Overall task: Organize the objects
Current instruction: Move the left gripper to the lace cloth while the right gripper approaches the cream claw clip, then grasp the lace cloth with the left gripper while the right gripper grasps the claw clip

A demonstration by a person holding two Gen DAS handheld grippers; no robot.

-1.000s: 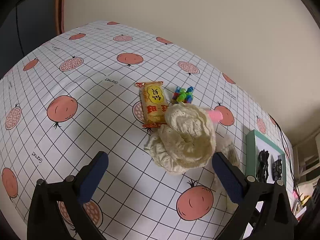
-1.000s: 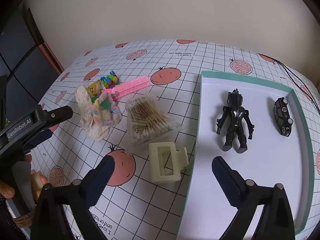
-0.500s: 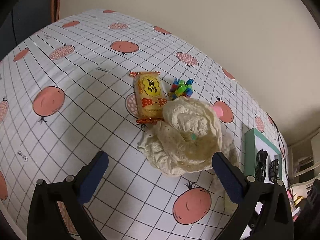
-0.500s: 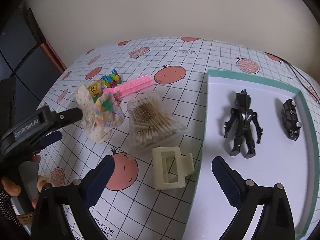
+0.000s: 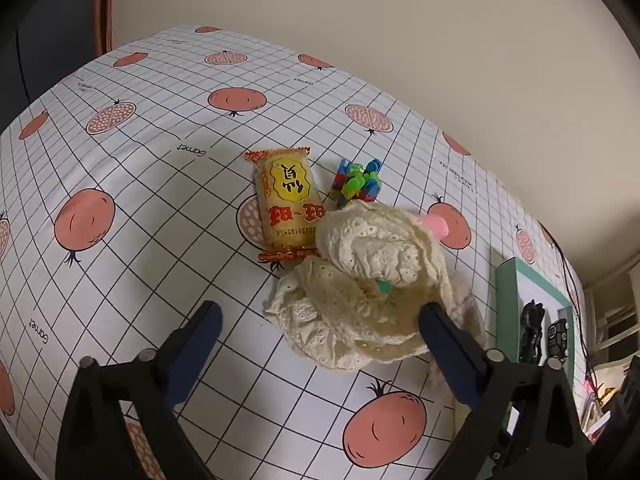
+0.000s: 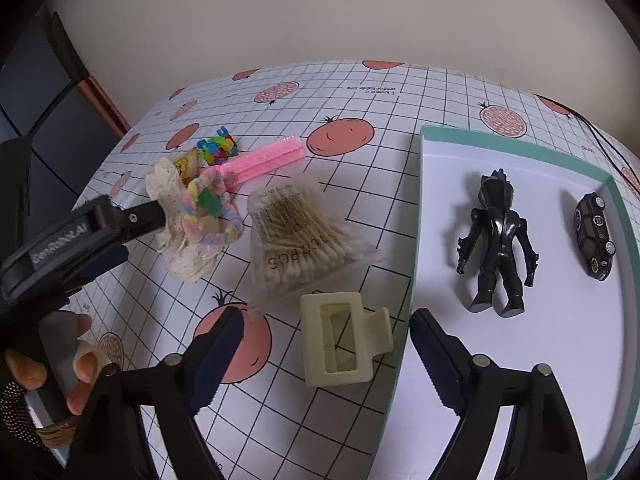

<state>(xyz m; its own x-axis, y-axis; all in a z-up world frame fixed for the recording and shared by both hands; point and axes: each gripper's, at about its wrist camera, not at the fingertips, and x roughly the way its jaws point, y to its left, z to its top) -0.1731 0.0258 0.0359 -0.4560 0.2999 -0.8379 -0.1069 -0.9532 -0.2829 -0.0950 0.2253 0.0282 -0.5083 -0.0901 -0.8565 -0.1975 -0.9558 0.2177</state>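
A cream lace scrunchie (image 5: 360,284) lies on the tablecloth, and my left gripper (image 5: 320,328) stands open right in front of it, its right finger against the lace edge. A yellow snack packet (image 5: 288,200) and colourful small clips (image 5: 358,182) lie just beyond. In the right wrist view, my right gripper (image 6: 324,340) is open above a cream hair claw (image 6: 340,340). A pack of cotton swabs (image 6: 300,240), a pastel scrunchie (image 6: 212,216) and a pink comb (image 6: 264,158) lie further left. The left gripper (image 6: 100,232) shows there beside the lace scrunchie (image 6: 180,240).
A white tray with a teal rim (image 6: 416,240) at the right holds a black figure (image 6: 496,240) and a black toy car (image 6: 594,236). A person's hand (image 6: 60,368) holds the left tool. A wall (image 6: 320,12) borders the table's far side.
My left gripper has moved closer to the lace scrunchie. My right gripper has drifted nearer to the hair claw. Both have stayed open.
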